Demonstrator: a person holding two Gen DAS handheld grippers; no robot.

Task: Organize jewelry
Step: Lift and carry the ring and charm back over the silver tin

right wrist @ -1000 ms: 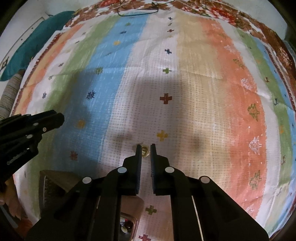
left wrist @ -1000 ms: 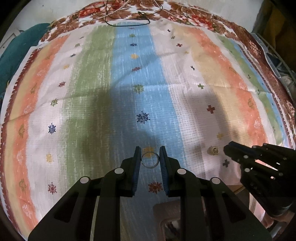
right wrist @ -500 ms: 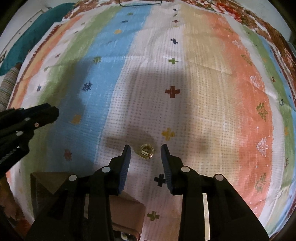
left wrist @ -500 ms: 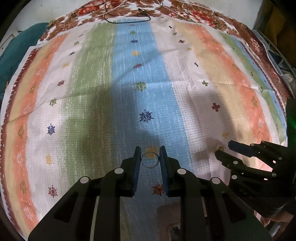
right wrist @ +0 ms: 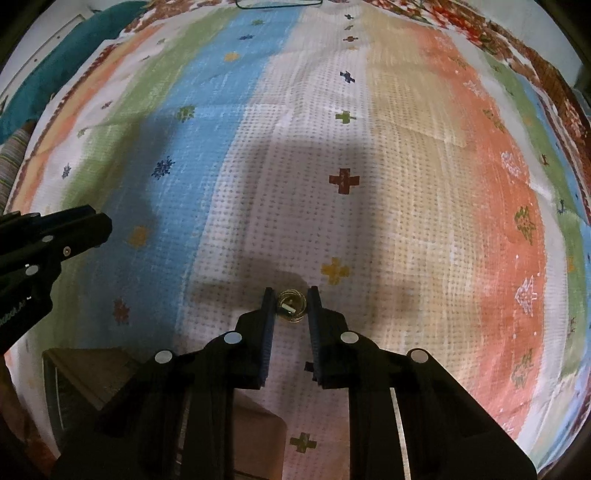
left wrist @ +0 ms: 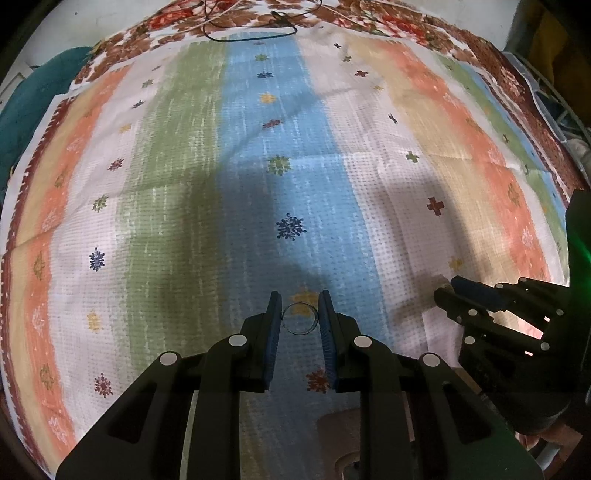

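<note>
My left gripper (left wrist: 300, 314) is shut on a thin wire ring (left wrist: 300, 319), held between its fingertips above the striped cloth (left wrist: 184, 184). My right gripper (right wrist: 290, 303) is open, its fingertips down on either side of a small gold ring (right wrist: 291, 306) that lies on the white stripe; I cannot tell if the pads touch it. The right gripper also shows at the right of the left wrist view (left wrist: 448, 291), and the left gripper at the left of the right wrist view (right wrist: 99, 225).
A brown jewelry box (right wrist: 85, 376) lies at the near edge between the grippers, partly hidden; it also shows in the left wrist view (left wrist: 343, 424). A dark cord (left wrist: 251, 31) lies at the cloth's far edge. Teal fabric (left wrist: 18, 107) lies at the left.
The right gripper opened, moved forward and down, then narrowed around the gold ring. The left gripper kept hold of the thin ring and barely moved.
</note>
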